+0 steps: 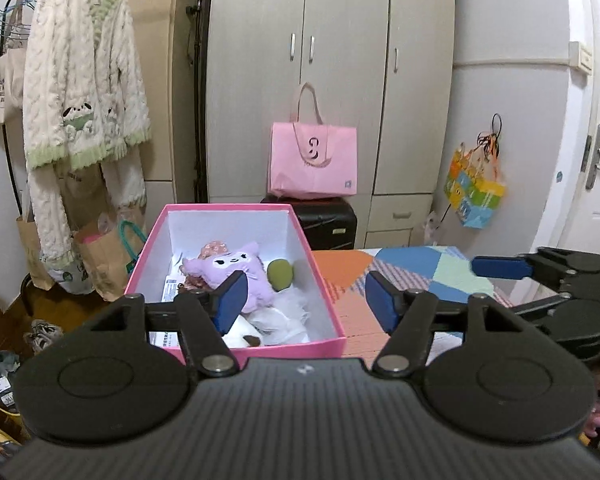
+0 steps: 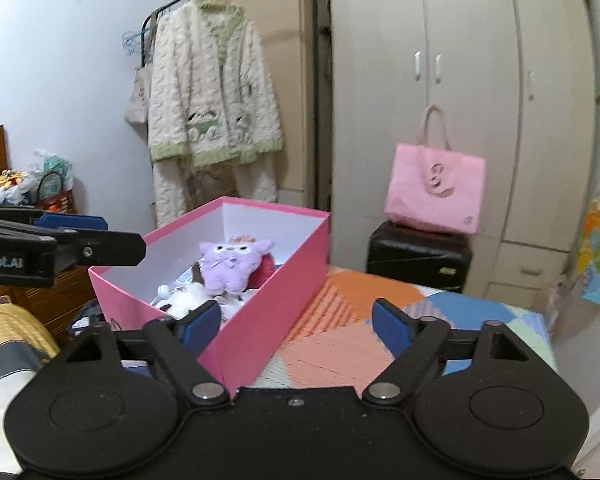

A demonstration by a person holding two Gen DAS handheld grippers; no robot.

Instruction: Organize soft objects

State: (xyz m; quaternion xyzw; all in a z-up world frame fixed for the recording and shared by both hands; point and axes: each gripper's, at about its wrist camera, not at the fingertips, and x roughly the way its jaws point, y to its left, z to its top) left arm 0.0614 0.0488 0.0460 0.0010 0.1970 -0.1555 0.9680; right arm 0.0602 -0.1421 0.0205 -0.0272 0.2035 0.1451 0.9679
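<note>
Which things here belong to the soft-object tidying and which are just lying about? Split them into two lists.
Part of the job:
pink box
purple plush toy in the box
green ball in the box
white fluffy items in the box
left gripper, open, empty
right gripper, open, empty

Just lying about:
pink tote bag
black suitcase
cream cardigan on the rack
wardrobe
colourful gift bag

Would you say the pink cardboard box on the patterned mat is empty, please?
Not empty. The pink cardboard box is open-topped and holds a purple plush toy, a green ball and white soft items.
</note>
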